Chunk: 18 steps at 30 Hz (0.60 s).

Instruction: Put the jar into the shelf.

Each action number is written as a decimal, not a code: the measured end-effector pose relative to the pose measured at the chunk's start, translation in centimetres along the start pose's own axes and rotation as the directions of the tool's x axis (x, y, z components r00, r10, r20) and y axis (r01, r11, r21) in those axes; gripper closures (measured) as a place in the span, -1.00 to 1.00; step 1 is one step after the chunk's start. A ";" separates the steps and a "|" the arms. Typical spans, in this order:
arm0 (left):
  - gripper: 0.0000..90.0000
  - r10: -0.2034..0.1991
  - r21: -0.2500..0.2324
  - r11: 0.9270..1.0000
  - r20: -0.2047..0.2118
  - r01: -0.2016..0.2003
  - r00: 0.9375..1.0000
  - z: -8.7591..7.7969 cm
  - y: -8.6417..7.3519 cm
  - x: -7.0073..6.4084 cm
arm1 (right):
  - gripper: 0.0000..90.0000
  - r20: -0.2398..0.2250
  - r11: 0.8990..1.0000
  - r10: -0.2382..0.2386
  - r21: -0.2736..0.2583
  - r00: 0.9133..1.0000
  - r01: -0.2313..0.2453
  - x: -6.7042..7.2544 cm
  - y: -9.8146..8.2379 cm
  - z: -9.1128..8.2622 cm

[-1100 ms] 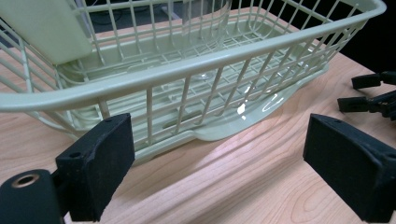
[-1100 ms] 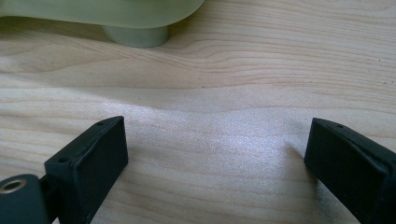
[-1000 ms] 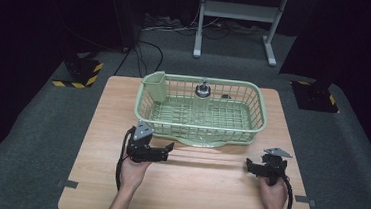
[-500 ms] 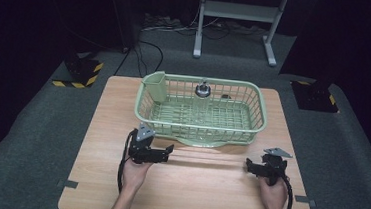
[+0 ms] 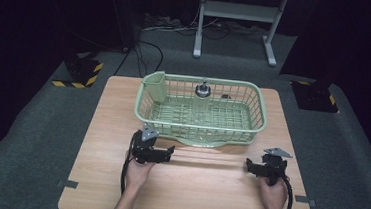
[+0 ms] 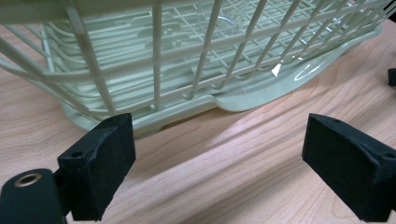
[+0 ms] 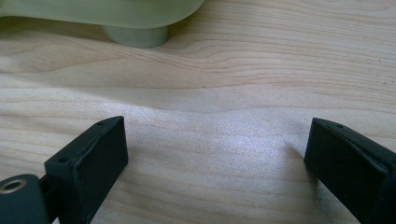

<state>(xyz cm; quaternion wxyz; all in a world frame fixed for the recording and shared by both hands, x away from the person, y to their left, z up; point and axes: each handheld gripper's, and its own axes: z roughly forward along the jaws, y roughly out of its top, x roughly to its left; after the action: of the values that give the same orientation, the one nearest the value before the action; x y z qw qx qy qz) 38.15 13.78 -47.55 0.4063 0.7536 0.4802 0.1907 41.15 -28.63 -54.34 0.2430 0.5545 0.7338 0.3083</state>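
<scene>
Wooden table [image 5: 186, 195]: the largest item, pale grain, carrying everything else, with the near half bare so the hands have room to work. Green wire dish basket [image 5: 200, 110]: stands on the far half of the table, long side towards the person, resting on a matching drip tray [image 6: 261, 95] whose lip pokes out at the front; in the left gripper view its wall bars rise close ahead, which suggests this is the thing the work centres on. Cutlery cup [image 5: 154, 85]: clipped inside the basket's far left corner, upright, out of the way of the main bay. Left gripper [image 5: 169, 152]: low over the table just in front of the basket's near left corner, pointed across towards the other hand, jaws standing wide with nothing but bare wood between them, seemingly poised for a reach at the basket. Right gripper [image 5: 249, 165]: near the basket's right front corner but apart from it, held low and level, jaws likewise spread wide and empty; in the right gripper view one foot of the tray sits just ahead. Small dark-topped object [image 5: 203, 90]: stands at the basket's back wall, apparently a glass with a metal cap, too small to identify with confidence.
</scene>
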 end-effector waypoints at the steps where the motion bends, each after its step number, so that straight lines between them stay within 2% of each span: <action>1: -0.78 0.000 0.000 1.000 0.000 0.000 1.000 0.0 0.0 0.0 | -0.87 0.000 1.000 0.000 0.000 1.000 0.000 0.0 0.0 0.0; 5: -0.78 0.006 0.015 1.000 -0.011 -0.005 1.000 0.6 0.0 0.0 | -0.87 0.000 1.000 0.000 0.000 1.000 0.000 0.0 0.0 0.0; 9: -0.78 0.033 0.042 0.999 -0.028 -0.032 0.999 1.6 0.0 -0.2 | -0.87 0.000 1.000 0.000 0.000 1.000 0.000 0.0 0.0 0.0; 18: -0.78 0.053 0.074 0.996 -0.042 -0.050 0.998 3.1 -0.1 -0.4 | -0.87 0.000 1.000 0.000 0.000 1.000 0.000 0.0 0.0 0.0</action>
<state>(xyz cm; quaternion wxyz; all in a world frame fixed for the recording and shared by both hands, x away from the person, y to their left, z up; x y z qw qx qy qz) 39.99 12.10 -49.49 0.3628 0.7758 0.4760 0.1998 41.15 -28.64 -54.34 0.2430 0.5544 0.7338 0.3084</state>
